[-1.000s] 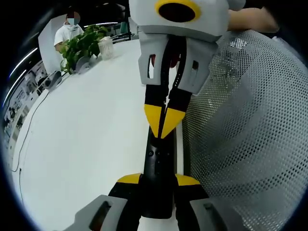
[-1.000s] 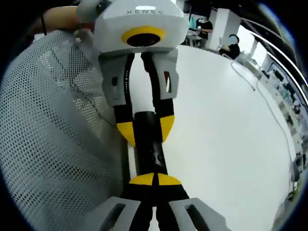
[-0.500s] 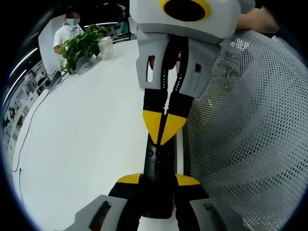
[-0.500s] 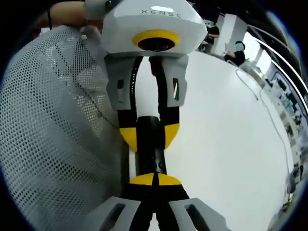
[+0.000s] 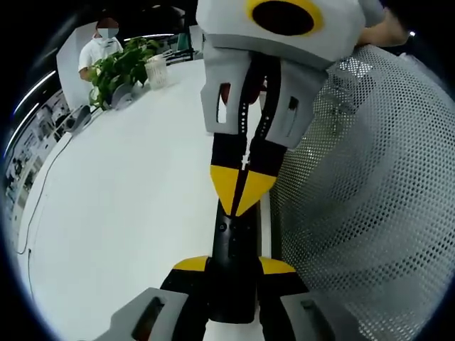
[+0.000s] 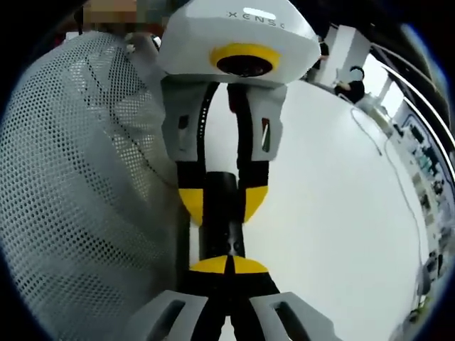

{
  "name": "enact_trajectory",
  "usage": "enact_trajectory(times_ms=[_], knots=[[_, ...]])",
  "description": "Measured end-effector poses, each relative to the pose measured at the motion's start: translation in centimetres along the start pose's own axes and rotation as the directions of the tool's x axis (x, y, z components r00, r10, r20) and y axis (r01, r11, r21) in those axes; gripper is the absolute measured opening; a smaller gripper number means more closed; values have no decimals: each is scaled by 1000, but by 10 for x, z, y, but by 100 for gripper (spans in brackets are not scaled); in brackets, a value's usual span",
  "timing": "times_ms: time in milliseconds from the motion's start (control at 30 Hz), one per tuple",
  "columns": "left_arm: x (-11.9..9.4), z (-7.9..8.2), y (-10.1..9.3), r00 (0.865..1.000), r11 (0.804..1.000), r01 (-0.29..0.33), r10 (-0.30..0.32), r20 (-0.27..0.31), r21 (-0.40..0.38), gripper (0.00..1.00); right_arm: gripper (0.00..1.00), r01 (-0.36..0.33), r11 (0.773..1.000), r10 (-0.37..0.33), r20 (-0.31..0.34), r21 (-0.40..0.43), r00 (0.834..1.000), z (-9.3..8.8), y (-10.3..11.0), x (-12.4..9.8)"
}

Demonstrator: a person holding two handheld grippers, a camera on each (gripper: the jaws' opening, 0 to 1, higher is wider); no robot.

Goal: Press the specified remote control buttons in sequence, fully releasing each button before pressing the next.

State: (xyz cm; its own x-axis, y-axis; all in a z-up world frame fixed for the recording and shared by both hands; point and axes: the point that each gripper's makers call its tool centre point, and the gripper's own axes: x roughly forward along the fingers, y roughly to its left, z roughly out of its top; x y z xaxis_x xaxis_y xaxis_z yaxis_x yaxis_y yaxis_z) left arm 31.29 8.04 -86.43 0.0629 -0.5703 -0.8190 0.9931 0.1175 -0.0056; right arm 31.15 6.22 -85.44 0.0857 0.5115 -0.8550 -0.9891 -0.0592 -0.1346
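Note:
A slim black remote (image 5: 231,241) is clamped between the yellow-tipped jaws of my left gripper (image 5: 233,266) at the bottom of the left gripper view. My right gripper (image 5: 242,192) reaches in from the top, jaws together, with its yellow tips resting on the remote's button face. In the right gripper view my right gripper (image 6: 227,266) is shut, its tips over the remote (image 6: 227,238). Beyond it, my left gripper (image 6: 222,201) grips the remote's far end. The button under the tips is hidden.
The white table (image 5: 128,192) spreads to the left, with a potted plant (image 5: 121,67), a seated person (image 5: 103,42) and a thin cable (image 5: 43,185) at its far side. White mesh material (image 5: 355,199) lies right beside the remote. More people (image 6: 348,74) sit at the far end.
The right gripper's shut tips have slid a little along the remote toward the left gripper's jaws. The remote stays held in the same place.

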Motion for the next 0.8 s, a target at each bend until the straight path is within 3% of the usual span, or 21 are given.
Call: enact_trajectory(times_ms=[100, 567, 733, 800], knots=[[0, 0, 0, 1000, 1000, 2, -2, 4, 0, 25, 0, -42, 999, 42, 35, -1, 998, 9, 8, 3], [0, 0, 0, 1000, 1000, 4, -4, 3, 2, 25, 0, -51, 988, 51, -3, -145, 999, 7, 16, 3], [0, 0, 0, 1000, 1000, 7, -7, 3, 5, 25, 0, -40, 968, 34, -30, -250, 999, 6, 17, 5], [0, 0, -1, 1000, 1000, 8, -8, 3, 8, 25, 0, -32, 950, 19, -46, -312, 999, 6, 17, 5]])
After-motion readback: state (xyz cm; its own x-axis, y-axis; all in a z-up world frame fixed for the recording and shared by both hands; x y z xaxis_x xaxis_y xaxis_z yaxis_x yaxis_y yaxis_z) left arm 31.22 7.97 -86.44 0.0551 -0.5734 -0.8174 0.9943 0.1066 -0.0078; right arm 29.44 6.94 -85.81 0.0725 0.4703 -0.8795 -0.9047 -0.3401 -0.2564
